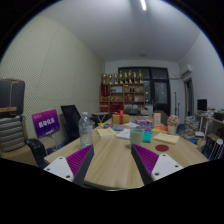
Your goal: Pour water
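The water bottle (86,128), clear with a pale cap, stands upright toward the far left part of the table (112,160), untouched. A teal cup (147,135) stands apart from it toward the far right, among small boxes and clutter; whether it is the receiving vessel is a judgement only. The gripper (113,160) is well short of both, its fingers spread apart with nothing between them. Assessment: no step completed; approach, grasp and pour all remain.
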`<act>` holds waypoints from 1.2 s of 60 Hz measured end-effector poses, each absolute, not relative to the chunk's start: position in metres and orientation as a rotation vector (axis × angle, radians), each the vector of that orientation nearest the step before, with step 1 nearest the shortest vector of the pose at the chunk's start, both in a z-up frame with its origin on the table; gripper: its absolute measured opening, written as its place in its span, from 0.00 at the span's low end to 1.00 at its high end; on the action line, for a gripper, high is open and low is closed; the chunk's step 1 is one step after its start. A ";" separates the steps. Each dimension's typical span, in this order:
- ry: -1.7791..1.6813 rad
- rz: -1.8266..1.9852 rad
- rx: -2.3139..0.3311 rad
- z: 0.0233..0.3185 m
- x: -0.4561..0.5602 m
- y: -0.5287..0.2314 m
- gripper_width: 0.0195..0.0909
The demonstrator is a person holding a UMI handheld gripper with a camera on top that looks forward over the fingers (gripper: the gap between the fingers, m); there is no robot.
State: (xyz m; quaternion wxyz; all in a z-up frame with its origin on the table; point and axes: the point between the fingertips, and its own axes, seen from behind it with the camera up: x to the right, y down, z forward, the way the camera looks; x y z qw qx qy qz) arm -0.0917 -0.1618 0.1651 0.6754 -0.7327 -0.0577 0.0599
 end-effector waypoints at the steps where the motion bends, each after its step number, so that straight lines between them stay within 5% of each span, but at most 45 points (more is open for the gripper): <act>1: -0.134 0.141 -1.645 0.162 -0.090 -0.156 0.90; 11: -0.205 0.198 -1.627 0.137 -0.141 -0.067 0.90; 46: -0.264 0.144 -1.612 0.137 -0.249 0.118 0.91; 47: -0.267 0.146 -1.618 0.135 -0.251 0.120 0.89; 50: -0.265 0.138 -1.627 0.130 -0.250 0.129 0.63; 72: -0.241 0.315 -1.588 0.134 -0.254 0.132 0.41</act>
